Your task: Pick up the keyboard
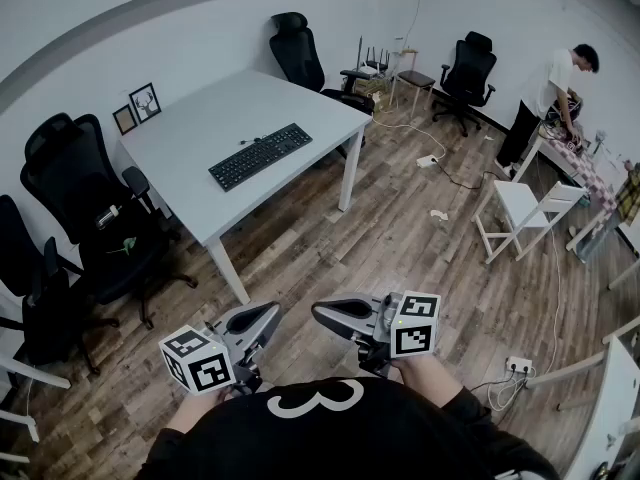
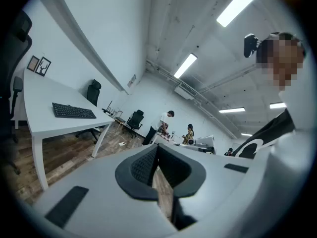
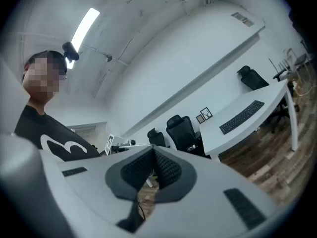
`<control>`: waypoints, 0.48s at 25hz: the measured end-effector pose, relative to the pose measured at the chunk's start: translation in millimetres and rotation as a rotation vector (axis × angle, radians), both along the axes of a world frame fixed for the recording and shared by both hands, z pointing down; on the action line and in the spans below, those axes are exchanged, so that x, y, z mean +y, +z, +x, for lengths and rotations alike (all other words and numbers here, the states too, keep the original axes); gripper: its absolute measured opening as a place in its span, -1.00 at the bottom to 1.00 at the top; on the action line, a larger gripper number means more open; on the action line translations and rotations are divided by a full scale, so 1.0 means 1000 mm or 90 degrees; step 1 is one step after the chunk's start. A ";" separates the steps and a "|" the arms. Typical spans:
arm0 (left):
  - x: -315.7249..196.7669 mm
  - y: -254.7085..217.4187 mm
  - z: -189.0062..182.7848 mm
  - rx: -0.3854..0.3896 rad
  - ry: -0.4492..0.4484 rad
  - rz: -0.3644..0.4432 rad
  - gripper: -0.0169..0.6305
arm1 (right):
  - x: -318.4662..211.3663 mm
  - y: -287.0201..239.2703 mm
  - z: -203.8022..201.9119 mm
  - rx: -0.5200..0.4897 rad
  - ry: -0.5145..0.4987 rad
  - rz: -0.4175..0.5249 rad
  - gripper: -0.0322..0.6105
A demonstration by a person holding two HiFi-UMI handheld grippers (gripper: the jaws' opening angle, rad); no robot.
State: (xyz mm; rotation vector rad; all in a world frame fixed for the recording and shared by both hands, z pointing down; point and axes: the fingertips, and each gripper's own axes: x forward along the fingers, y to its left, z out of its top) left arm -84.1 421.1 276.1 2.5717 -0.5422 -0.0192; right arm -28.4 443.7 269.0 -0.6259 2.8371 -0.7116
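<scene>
Flat black plastic keyboard [image 1: 260, 155] lies mid white table [image 1: 190, 128], well apart from you. Probably light, stiff and thin: grab its short ends. Your left gripper [image 1: 268, 314] and right gripper [image 1: 325, 315]: jaws clenched, empty. Wood plank floor [image 1: 400, 228] and black office chairs [image 1: 85, 208] surround the table.

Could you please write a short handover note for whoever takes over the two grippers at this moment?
Grippers: left gripper and right gripper both have jaws shut and empty, held level close to the body.
Things: keyboard lies flat on the white table, ahead and apparently out of reach from here.
Done: nothing yet; the keyboard is untouched.
Left: walk up to the table, open the jaws, grip the keyboard, lift it.
</scene>
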 end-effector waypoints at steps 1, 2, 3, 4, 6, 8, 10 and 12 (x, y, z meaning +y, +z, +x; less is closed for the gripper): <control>0.002 -0.001 0.003 0.003 0.000 -0.002 -0.91 | 0.001 0.000 0.003 0.003 0.001 0.000 -0.87; 0.003 -0.002 0.005 0.005 0.000 -0.003 -0.91 | 0.003 0.000 0.006 0.006 0.003 0.000 -0.87; 0.005 -0.002 0.007 0.007 -0.001 -0.003 -0.91 | 0.004 0.000 0.009 0.010 0.005 0.002 -0.87; 0.006 -0.003 0.008 0.008 -0.002 -0.004 -0.91 | 0.005 0.000 0.012 0.015 0.006 0.005 -0.87; 0.009 -0.004 0.010 0.010 -0.007 -0.004 -0.91 | 0.008 -0.003 0.016 0.020 0.007 0.014 -0.87; 0.011 -0.005 0.013 0.010 -0.010 -0.007 -0.91 | 0.011 -0.008 0.020 0.020 0.007 0.023 -0.87; 0.014 -0.006 0.018 0.008 -0.012 -0.005 -0.91 | 0.013 -0.009 0.026 0.022 0.008 0.026 -0.87; 0.015 -0.007 0.025 0.003 -0.010 0.002 -0.91 | 0.014 -0.007 0.032 0.023 0.008 0.025 -0.87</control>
